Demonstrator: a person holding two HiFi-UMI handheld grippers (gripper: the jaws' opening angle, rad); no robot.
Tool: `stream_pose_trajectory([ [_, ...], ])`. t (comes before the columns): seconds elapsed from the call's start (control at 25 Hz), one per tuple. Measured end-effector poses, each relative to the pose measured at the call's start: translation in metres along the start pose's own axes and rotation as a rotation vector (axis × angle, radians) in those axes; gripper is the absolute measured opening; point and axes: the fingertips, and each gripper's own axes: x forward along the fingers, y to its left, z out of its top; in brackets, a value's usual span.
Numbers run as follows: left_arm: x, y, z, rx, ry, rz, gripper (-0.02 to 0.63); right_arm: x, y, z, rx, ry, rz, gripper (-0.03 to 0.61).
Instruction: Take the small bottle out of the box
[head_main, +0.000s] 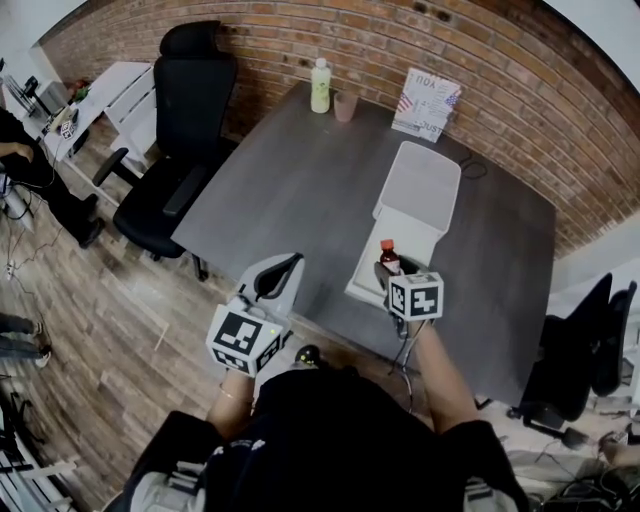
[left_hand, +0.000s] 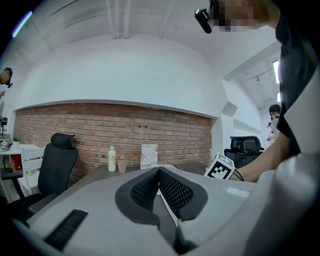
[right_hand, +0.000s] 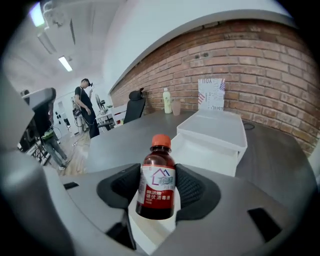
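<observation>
Item: small bottle (right_hand: 157, 177), dark red liquid, orange-red cap, white label. It is upright and clamped at the label between the pads of the right hand-held gripper (right_hand: 157, 186). It sits over the near end of the white box (head_main: 405, 232). Whether its base is clear of the rim cannot be told.

Step in hand, as judged: lifting out.
- Raise straight up, keeping the bottle vertical, until the base clears the box wall.
- Only then carry it sideways to bare bench (head_main: 300, 200).
- Keep the squeeze steady. The grip is on a smooth label, so a tilt could let the bottle slip.

Left hand-held gripper (head_main: 285, 268): jaws together with nothing between them. It is held off the bench's near edge, well apart from the box, and could steady the box if it drags.

Containers:
- White box: the interior that shows holds nothing else. The near corner is hidden behind the gripper.
- Shallow white lid or tray (head_main: 420, 180), adjoining the box's far end: nothing in it.
- Pale green bottle (head_main: 320, 85), capped, at the far edge.
- Pink cup (head_main: 345, 106), just beside the pale green bottle; contents not visible.
</observation>
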Motion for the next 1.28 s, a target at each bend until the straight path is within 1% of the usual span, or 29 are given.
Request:
stream_pose_trajectory([
  [0.08,0.006,-0.005,0.002,0.013,-0.006,-0.018,-0.002,-0.009,-0.004,0.007,-0.027,-0.043,-0.024,0.219],
  [0.24,0.015,-0.013,0.004,0.024,-0.007,-0.046,-0.002,-0.032,-0.007,0.023,-0.026,-0.129,-0.044,0.219],
  [0.4,0.023,-0.020,0.008,0.038,-0.016,-0.070,-0.003,-0.063,-0.009,0.052,-0.029,-0.268,-0.067,0.219],
  [0.56,0.028,-0.024,0.017,0.047,-0.025,-0.077,-0.002,-0.096,-0.007,0.081,-0.044,-0.386,-0.082,0.219],
  [0.88,0.032,-0.028,0.026,0.056,-0.014,-0.092,-0.003,-0.151,0.006,0.117,-0.105,-0.559,-0.110,0.219],
  [1.04,0.032,-0.026,0.032,0.052,-0.044,-0.090,-0.003,-0.168,0.018,0.131,-0.124,-0.616,-0.095,0.219],
  [1.16,0.032,-0.027,0.034,0.059,-0.047,-0.089,-0.002,-0.171,0.022,0.134,-0.135,-0.626,-0.088,0.219],
  [1.28,0.032,-0.028,0.033,0.059,-0.034,-0.088,-0.003,-0.172,0.021,0.134,-0.136,-0.626,-0.093,0.219],
])
